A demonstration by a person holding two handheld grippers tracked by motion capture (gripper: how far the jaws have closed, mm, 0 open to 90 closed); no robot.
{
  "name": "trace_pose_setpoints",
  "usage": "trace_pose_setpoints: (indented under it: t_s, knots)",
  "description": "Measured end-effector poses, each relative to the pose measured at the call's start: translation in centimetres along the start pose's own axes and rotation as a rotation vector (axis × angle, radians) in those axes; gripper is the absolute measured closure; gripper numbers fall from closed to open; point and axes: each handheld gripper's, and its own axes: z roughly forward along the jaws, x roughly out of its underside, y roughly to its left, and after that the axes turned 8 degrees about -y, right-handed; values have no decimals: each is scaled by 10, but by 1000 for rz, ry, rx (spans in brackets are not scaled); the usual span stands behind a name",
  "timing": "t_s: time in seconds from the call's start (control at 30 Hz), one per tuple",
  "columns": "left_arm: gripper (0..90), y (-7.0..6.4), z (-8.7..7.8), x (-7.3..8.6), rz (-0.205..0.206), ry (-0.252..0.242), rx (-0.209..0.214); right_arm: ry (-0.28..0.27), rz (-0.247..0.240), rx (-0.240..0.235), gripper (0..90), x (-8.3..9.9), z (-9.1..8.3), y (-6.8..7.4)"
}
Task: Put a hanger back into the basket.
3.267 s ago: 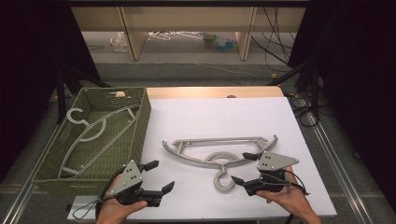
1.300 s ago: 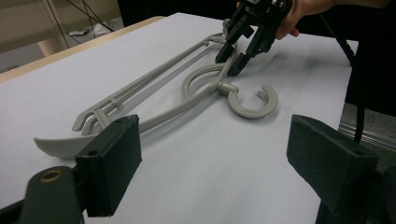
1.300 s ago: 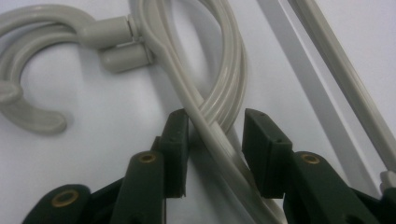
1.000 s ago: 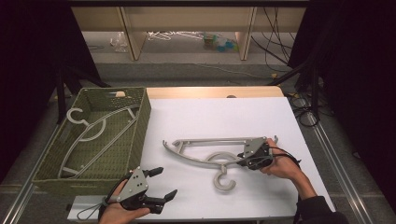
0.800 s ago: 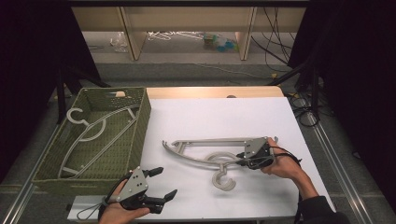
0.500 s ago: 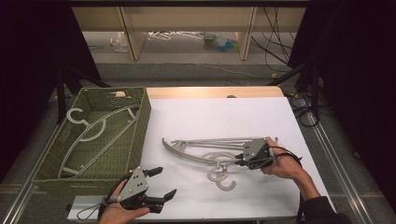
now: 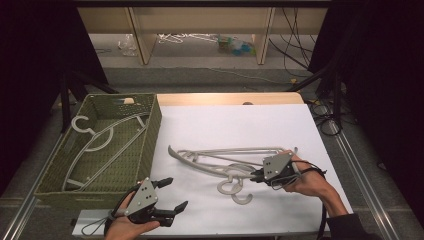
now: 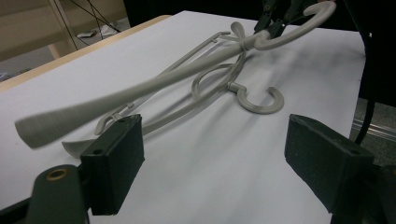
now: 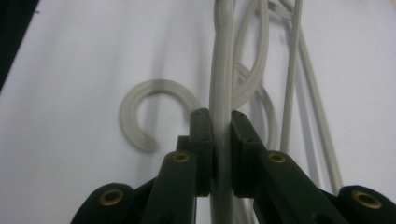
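The right tool (image 7: 258,175) is clenched on the smooth grey plastic bar of a curved hanger (image 7: 210,161), tilted up above a second hanger (image 7: 239,186) lying flat near the bench's (image 7: 225,120) front right. The left tool (image 7: 170,194) gapes, released, at the front edge beside the woven green basket (image 7: 149,135); bare white surface lies behind.

White-topped table (image 7: 235,125), green woven basket (image 7: 150,130) at its left edge, pale hanger (image 7: 242,192) lying mid-table, perhaps partly lifted
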Motion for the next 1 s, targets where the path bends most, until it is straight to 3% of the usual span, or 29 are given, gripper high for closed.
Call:
trace_pose_setpoints:
  t_s: [0.13,0.27,0.33,0.4,0.63,0.7,0.8,0.83,0.93,1.0]
  knots:
    - [201,-1,1,-1,15,10,-12,-12,-19,-47,822,-2,4,6]
    - [206,-3,5,0,80,50,-29,-5,-34,-79,822,-5,6,11]
    - [210,-4,9,1,65,53,-29,-14,-41,-84,822,-7,6,13]
    - [222,-4,13,1,84,62,-28,-26,-44,-103,822,-9,5,15]
    - [293,-8,38,-4,161,95,15,-31,-59,-141,822,-13,7,21]
    - [322,-12,47,-4,213,129,24,-32,-59,-157,821,-14,8,22]
    - [329,-17,57,-5,241,152,58,-32,-60,-168,821,-15,10,23]
    - [337,-19,61,-6,272,170,73,-30,-63,-165,821,-15,10,23]
    - [349,-23,68,-5,272,172,91,-34,-71,-166,821,-16,11,24]
    - [364,-25,71,-6,305,189,107,-46,-61,-182,821,-16,11,25]
